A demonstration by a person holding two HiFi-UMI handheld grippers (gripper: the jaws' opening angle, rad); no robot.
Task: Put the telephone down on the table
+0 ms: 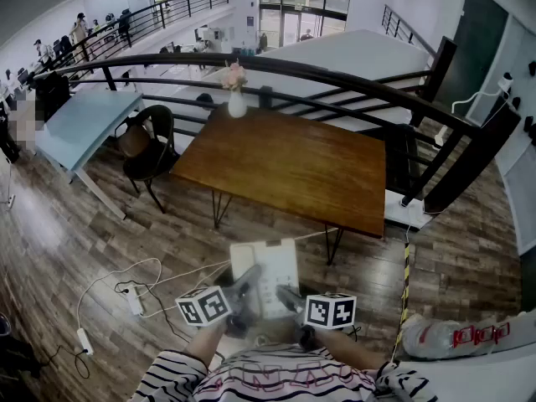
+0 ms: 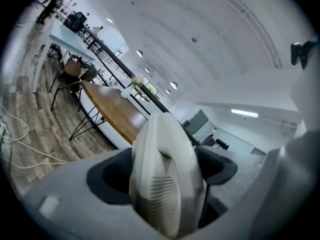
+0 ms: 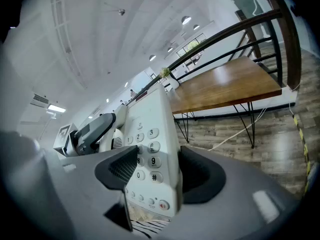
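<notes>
Smooth plastic telephone [image 1: 266, 275], rectangular wooden table [image 1: 285, 162]

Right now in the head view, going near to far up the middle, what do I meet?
Striped shirt → telephone → wooden table → vase of flowers → black railing

This is an open-plan office on a mezzanine. A black railing [image 1: 276, 67] edges the wood-plank floor [image 1: 59, 241], and far beyond it are glass entrance doors [image 1: 293, 11]. At far left, people [image 1: 79, 28] line another railed gallery. Nearer stand a wooden table [image 1: 293, 170] bearing 1 vase [image 1: 237, 103], a pale desk [image 1: 84, 120], a chair [image 1: 151, 145] and a power strip [image 1: 134, 301].
</notes>
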